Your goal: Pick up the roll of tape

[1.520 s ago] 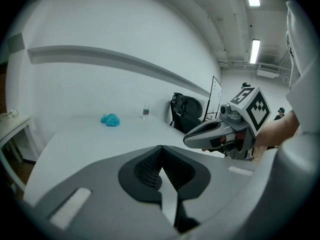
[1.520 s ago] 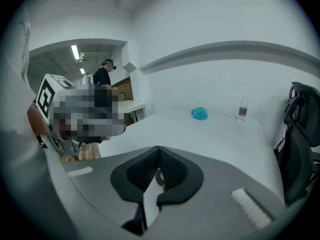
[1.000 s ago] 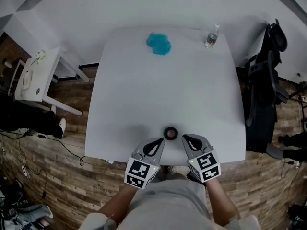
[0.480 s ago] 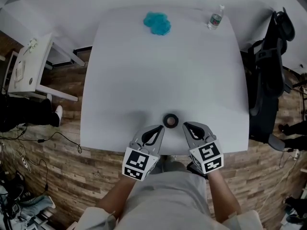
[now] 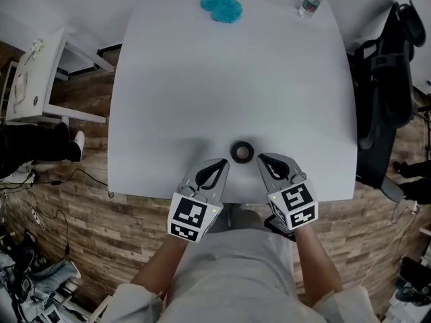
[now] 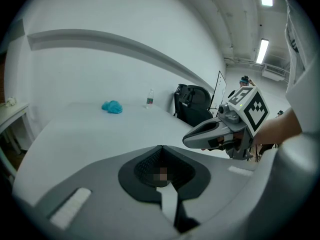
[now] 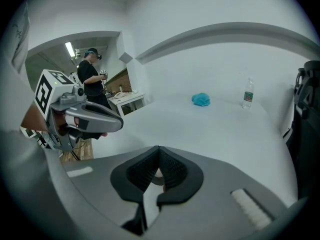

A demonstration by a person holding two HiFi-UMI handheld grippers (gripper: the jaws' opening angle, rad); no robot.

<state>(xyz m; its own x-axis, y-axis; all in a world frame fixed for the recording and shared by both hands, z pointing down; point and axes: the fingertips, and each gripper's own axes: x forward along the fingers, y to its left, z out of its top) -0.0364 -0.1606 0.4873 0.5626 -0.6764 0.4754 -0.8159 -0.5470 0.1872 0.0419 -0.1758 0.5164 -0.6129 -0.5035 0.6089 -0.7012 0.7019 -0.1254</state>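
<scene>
The tape [image 5: 242, 151] lies flat on the white worktop [image 5: 202, 86], close to its near edge. The left tool [image 5: 223, 162] sits just to one side of it and the right tool [image 5: 262, 158] just to the other, tips angled in, neither touching it. Both tools have their jaws pressed together, gripping nothing. Over at the far edge, well apart from the tape, are a blue cloth [image 5: 221, 5] and an upright bottle [image 5: 309, 4].

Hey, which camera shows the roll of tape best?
The head view: the roll of tape lies unobstructed on the table near its front edge. In both gripper views, that gripper's own jaws block it.
</scene>
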